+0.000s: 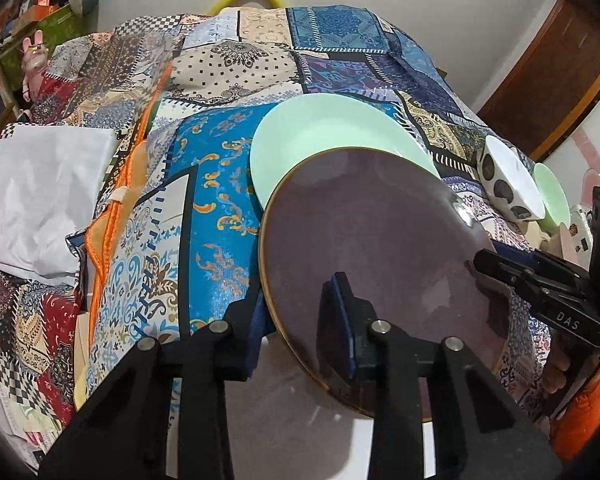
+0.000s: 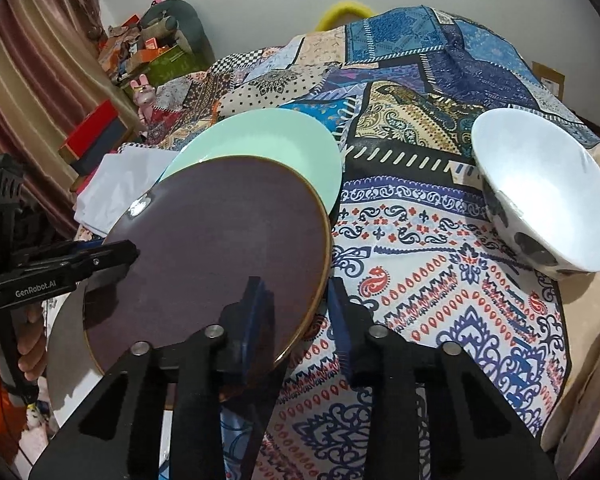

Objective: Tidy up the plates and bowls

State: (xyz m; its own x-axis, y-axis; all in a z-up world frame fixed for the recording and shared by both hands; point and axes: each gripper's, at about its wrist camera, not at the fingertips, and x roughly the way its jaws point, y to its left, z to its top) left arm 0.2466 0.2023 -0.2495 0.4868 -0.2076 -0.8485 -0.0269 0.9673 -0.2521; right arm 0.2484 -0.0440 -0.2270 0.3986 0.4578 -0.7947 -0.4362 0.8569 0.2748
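A dark purple plate with a brown rim lies tilted, its far edge resting over a mint-green plate. My left gripper is shut on the purple plate's near-left rim, one blue pad on top and one beneath. My right gripper is shut on the near-right rim of the same plate. Each gripper also shows from the side in the other view: the right gripper and the left gripper. A white bowl with dark spots stands to the right.
A patchwork tablecloth covers the table. White folded cloth lies at the left. A small green dish sits behind the bowl. Bare grey tabletop shows under the purple plate. Boxes and clutter stand at the far left.
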